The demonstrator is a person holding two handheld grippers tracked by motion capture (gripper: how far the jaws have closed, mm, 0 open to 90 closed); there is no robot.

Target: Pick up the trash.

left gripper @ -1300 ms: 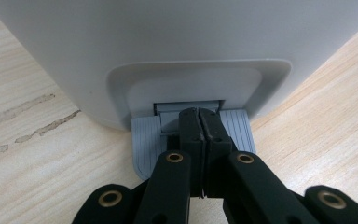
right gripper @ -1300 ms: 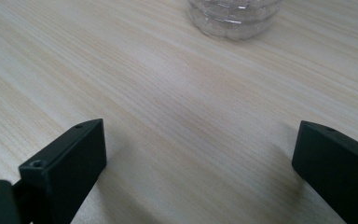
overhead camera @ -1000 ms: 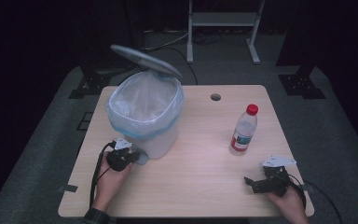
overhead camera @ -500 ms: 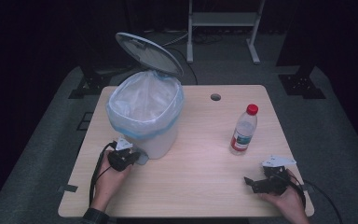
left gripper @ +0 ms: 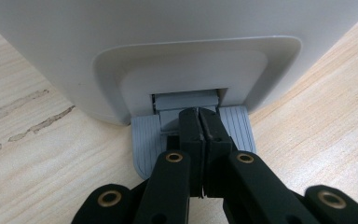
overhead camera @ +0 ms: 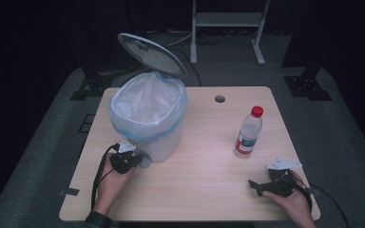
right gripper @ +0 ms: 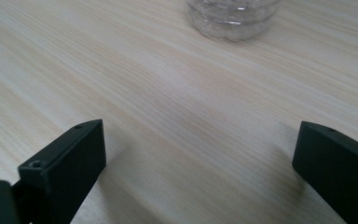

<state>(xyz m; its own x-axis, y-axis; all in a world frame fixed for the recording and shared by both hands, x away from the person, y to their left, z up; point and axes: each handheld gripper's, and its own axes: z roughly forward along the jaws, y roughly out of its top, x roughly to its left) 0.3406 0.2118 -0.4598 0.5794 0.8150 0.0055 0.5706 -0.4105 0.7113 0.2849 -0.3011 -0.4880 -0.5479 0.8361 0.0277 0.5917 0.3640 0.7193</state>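
A white pedal bin [overhead camera: 164,137] lined with a clear bag stands on the left half of the wooden table [overhead camera: 204,175]. Its round lid [overhead camera: 152,54] is tipped up and back. My left gripper [overhead camera: 135,161] is shut with nothing between its jaws, and its tips [left gripper: 199,122] press down on the bin's grey ribbed foot pedal [left gripper: 144,137]. A clear plastic bottle [overhead camera: 248,133] with a red cap stands upright right of centre; its base [right gripper: 233,16] shows ahead of my right gripper [right gripper: 198,154]. My right gripper [overhead camera: 255,186] rests open on the table near the front right.
A round cable hole [overhead camera: 219,99] sits in the table's far edge. A white metal stand [overhead camera: 225,21] is on the dark floor behind the table. Black stand feet [overhead camera: 309,85] flank the table's far corners. Bare tabletop lies between bin and bottle.
The bin's lid has swung from nearly level up to a steep tilt. Both hands and the bottle stay where they were.
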